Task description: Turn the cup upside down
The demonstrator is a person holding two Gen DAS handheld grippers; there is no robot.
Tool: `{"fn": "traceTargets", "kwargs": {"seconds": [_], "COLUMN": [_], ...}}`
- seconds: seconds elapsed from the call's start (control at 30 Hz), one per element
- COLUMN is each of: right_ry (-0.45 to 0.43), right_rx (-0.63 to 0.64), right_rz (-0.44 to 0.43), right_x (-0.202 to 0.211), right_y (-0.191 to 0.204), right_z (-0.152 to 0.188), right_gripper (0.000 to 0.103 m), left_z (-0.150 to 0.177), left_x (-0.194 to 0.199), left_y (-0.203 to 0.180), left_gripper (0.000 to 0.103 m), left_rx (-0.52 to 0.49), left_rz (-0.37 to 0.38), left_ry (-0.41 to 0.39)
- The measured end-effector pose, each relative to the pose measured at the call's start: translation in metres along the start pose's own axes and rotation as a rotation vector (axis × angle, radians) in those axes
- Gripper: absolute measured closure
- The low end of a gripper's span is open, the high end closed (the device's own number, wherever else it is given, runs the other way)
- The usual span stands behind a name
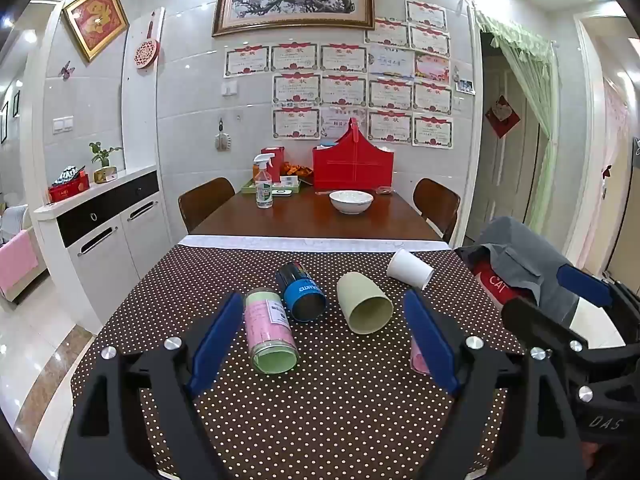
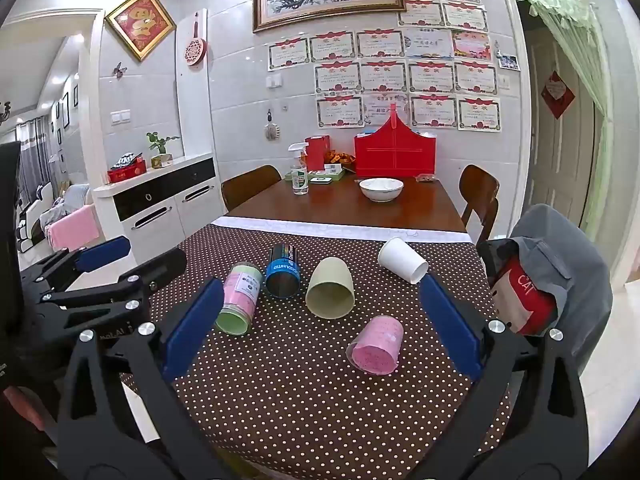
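Observation:
Several cups lie on their sides on the dotted tablecloth (image 1: 340,400). A pink-labelled clear cup (image 1: 270,330) (image 2: 239,298), a blue cup (image 1: 302,292) (image 2: 283,271), a pale green cup (image 1: 363,302) (image 2: 331,289), a white paper cup (image 1: 409,269) (image 2: 402,260) and a small pink cup (image 2: 376,346), mostly hidden by a finger in the left wrist view (image 1: 419,358). My left gripper (image 1: 324,340) is open and empty above the near cups. My right gripper (image 2: 320,328) is open and empty, with the small pink cup between its fingers' lines.
A chair with a grey jacket and red bag (image 2: 532,284) stands at the table's right. A white bowl (image 1: 351,201), spray bottle (image 1: 264,182) and red basket (image 1: 352,164) sit at the far end. A white cabinet (image 1: 108,232) is left.

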State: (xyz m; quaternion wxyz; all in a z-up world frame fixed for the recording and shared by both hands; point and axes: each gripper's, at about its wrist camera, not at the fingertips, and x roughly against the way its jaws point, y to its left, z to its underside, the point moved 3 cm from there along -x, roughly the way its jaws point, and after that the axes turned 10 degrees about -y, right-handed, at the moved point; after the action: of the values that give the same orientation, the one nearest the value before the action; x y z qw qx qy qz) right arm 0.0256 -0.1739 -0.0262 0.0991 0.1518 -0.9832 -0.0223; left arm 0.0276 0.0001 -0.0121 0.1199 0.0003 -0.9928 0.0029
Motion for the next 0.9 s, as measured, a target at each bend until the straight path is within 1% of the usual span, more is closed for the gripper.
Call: {"fn": "traceTargets", "kwargs": {"seconds": [0.37,0.4,0.5,0.9], "right_ry": [0.003,0.003,0.002,0.003], "right_rx": [0.004,0.005,0.005,0.004], "right_rz": [-0.002,-0.002,-0.002,-0.004], "right_x": [-0.0002,-0.0002,-0.0006,-0.0008], "right_y": [0.0014,0.0015,0.0016,0.0015], "right_z": [0.0016,0.0017,0.0018,0.0045], "right_gripper": [0.007,0.007,0.007,0.007], "left_z": [0.0005,0.0016,0.0029,0.0021], "left_x": [0.0016,0.0018,0.0019,0.0011], "left_y": [0.0018,-0.0048,-0.0071,-0.0048], "left_gripper": [0.022,0.022,0.022,0.022], "left_rx": [-0.004,-0.009,-0.009,-0.009], "left_rz": [-0.003,0.000,0.000,0.000], "left_ry": [-0.002,0.001,0.003,0.007]}}
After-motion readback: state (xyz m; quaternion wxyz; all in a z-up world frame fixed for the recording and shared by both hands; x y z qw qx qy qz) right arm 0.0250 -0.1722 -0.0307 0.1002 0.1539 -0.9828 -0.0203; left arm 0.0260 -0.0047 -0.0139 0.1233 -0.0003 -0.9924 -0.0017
